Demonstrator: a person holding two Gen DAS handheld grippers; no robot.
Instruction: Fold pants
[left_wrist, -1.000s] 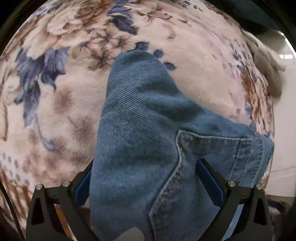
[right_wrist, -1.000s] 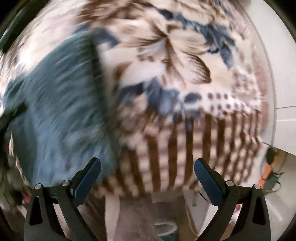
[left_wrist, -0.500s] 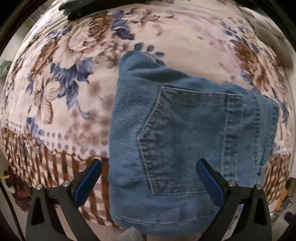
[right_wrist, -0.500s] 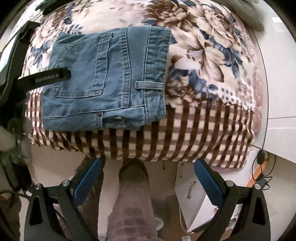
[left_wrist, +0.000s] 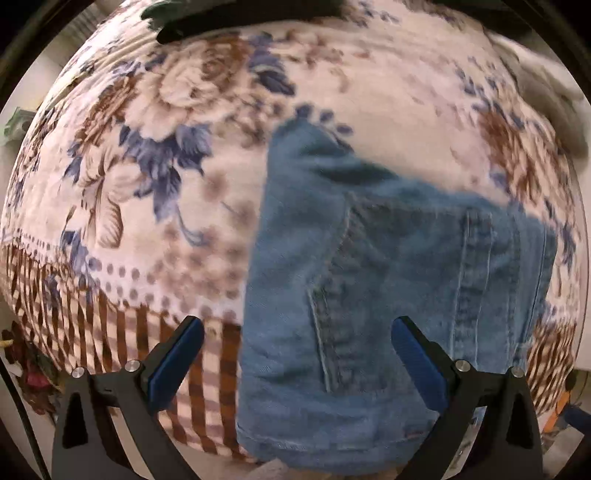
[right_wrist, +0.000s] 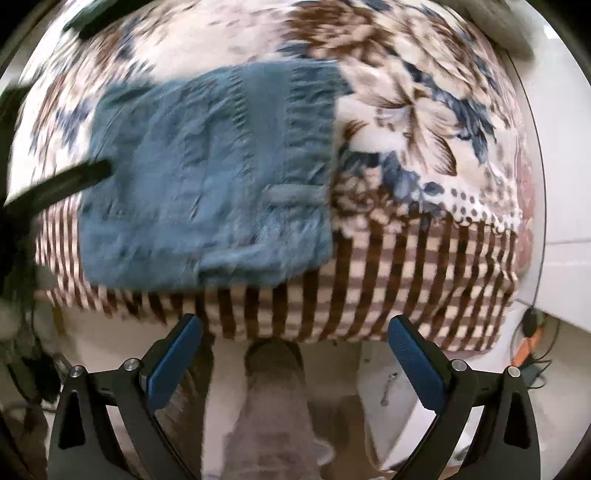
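Observation:
The blue denim pants (left_wrist: 388, 280) lie folded into a compact stack near the front edge of the floral blanket (left_wrist: 177, 155), back pocket up. They also show in the right wrist view (right_wrist: 214, 177), blurred by motion. My left gripper (left_wrist: 295, 354) is open and empty, held above the stack's near edge. My right gripper (right_wrist: 293, 354) is open and empty, off the front of the bed, over the floor. The other gripper's dark arm (right_wrist: 55, 184) crosses the left side of the right wrist view.
The blanket's brown striped border (right_wrist: 388, 266) hangs over the bed front. A person's leg and foot (right_wrist: 273, 398) stand on the floor below. A white wall (right_wrist: 561, 147) is at the right, with cables and an orange object (right_wrist: 532, 332) on the floor.
Both grippers have backed away from the folded pants, which stay put on the blanket. The left view now sits a little to the left; both grippers stay open.

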